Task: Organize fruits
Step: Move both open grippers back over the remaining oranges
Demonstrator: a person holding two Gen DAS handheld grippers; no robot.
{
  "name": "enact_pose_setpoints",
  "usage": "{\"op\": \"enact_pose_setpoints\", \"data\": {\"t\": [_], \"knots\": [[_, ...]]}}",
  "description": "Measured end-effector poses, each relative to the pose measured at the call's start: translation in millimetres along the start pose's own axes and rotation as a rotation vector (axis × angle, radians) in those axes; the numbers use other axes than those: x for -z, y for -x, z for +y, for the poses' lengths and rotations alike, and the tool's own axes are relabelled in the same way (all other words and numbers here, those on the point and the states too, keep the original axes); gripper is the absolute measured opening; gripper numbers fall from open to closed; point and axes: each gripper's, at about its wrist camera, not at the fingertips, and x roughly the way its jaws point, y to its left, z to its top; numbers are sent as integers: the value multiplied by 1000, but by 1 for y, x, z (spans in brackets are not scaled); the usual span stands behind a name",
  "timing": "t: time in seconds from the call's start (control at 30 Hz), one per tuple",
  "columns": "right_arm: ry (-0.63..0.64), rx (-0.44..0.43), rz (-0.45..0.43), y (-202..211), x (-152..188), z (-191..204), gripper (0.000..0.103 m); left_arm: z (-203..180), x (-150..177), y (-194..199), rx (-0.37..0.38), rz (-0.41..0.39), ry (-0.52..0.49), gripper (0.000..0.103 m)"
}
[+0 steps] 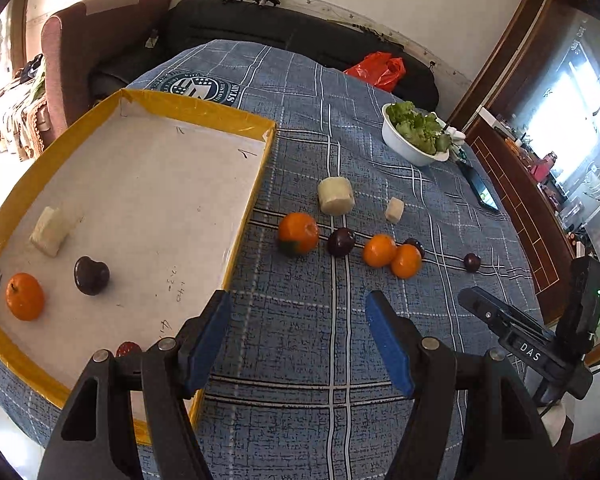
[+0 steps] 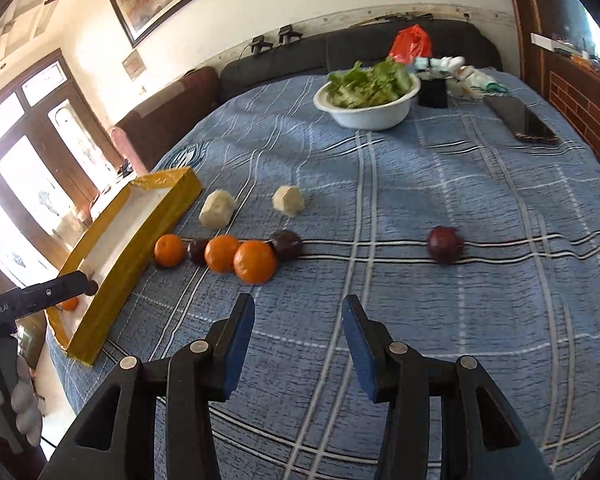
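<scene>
A yellow-rimmed tray (image 1: 236,114) lies on the left of the blue checked cloth; it also shows in the right wrist view (image 2: 140,240). In it lie an orange (image 1: 25,296), a dark plum (image 1: 91,275) and a pale peeled chunk (image 1: 50,231). On the cloth lie three oranges (image 1: 298,233) (image 1: 379,250) (image 1: 406,261), three plums (image 1: 341,241) (image 1: 472,262) (image 2: 286,244) and two pale chunks (image 1: 335,195) (image 1: 394,210). My left gripper (image 1: 298,312) is open and empty beside the tray's near right edge. My right gripper (image 2: 298,320) is open and empty, just short of the fruit row (image 2: 255,261).
A white bowl of lettuce (image 1: 414,134) stands at the far right of the table, with a phone (image 2: 524,120) and small items beyond it. A black sofa with a red bag (image 1: 380,68) lies behind the table. A lone plum (image 2: 445,245) sits apart on the right.
</scene>
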Motion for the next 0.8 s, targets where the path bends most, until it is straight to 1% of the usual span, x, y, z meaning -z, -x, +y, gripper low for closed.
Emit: {"op": "enact_pose_setpoints", "data": {"t": [0.33, 0.43, 0.53, 0.77, 0.8], "knots": [[40, 0, 66, -49, -12, 28, 50, -1, 6, -23, -18, 40, -19, 69], [42, 6, 85, -65, -16, 33, 50, -2, 7, -26, -27, 37, -38, 69], [49, 12, 99, -77, -19, 37, 50, -2, 6, -27, -35, 32, -55, 71], [113, 39, 64, -83, -21, 49, 50, -6, 6, -29, -36, 23, -88, 73], [123, 46, 59, -83, -21, 51, 47, -7, 7, -30, -36, 24, -95, 73]]}}
